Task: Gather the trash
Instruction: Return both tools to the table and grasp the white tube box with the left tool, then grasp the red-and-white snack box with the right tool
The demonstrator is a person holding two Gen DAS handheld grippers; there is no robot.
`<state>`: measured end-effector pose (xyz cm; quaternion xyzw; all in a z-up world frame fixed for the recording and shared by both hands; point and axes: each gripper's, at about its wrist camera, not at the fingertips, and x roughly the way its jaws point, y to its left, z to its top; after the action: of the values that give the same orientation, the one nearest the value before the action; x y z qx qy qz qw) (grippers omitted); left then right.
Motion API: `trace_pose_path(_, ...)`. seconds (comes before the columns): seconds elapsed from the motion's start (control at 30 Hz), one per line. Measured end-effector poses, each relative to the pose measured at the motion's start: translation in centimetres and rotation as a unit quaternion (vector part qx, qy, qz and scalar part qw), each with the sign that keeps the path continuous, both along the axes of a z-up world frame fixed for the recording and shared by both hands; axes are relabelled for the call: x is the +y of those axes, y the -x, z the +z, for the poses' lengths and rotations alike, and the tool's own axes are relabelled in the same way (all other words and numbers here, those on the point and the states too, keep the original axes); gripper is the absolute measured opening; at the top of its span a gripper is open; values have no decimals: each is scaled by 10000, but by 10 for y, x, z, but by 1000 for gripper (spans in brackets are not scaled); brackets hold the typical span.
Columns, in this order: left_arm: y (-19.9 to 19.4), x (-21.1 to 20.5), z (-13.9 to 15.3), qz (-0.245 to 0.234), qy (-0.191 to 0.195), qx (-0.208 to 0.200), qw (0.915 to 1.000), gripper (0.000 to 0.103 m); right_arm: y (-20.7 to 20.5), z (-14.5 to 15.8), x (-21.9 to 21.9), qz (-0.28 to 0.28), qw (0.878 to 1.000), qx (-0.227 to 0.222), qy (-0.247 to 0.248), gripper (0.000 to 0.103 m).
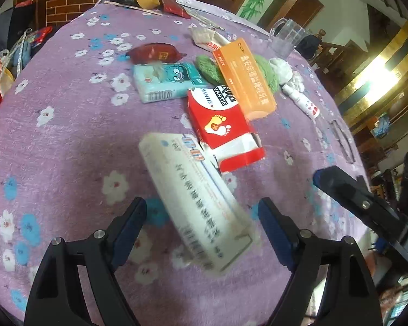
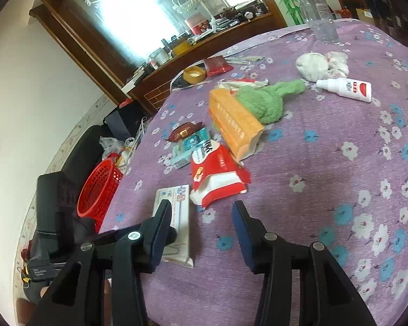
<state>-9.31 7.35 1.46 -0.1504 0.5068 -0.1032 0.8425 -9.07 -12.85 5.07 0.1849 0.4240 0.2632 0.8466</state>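
A long white carton (image 1: 198, 203) lies on the purple flowered tablecloth (image 1: 68, 141). My left gripper (image 1: 202, 203) stands open astride it, a blue pad on each side, and neither pad visibly presses on it. Just beyond lies a torn red box (image 1: 223, 127) with a foot logo. My right gripper (image 2: 201, 209) is open over bare cloth with nothing between its fingers. The white carton (image 2: 176, 203) is at its left finger and the red box (image 2: 217, 174) is just ahead. One finger of the right gripper (image 1: 337, 182) shows at the right of the left wrist view.
Farther back lie an orange box (image 2: 234, 122), a teal tissue pack (image 1: 168, 81), a dark red wrapper (image 1: 152, 53), a green cloth (image 2: 263, 100), crumpled tissue (image 2: 312, 65) and a white spray bottle (image 2: 345, 87). A clear jug (image 2: 319, 19) stands at the far edge. A red basket (image 2: 98, 190) sits beside the table's left edge.
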Motion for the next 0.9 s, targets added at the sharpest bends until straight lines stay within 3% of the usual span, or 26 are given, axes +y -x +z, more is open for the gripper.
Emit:
trace_pose_path(0.07,-1,-2,0,78,-67,-83,9999,81,-2,-3,-4,-36,10000,31,-15,50)
trace_pose_path(0.23,-3,-1,-1,101,10,-170,9998,24,-8,-5,-10,-156,9999,19,18,50)
trace_pose_path(0.27,-3,1,-1,58,109,-164,9998,19,-9,-5,-11,-184,9998,20,40,50)
trace_pose_path(0.47,8,14,5,71,11,-412,9991,12,-27,-7,4,-139,9991,-57,393,65)
trace_pose_path(0.53,13,22,9,149,-78,-523,9985,12,-34,-8,15,-57,9981,-110,610,78)
trace_pose_path(0.9,22,57,15,523,-454,-826,9942,12,-69,-31,77,227,9840,-220,1751,83)
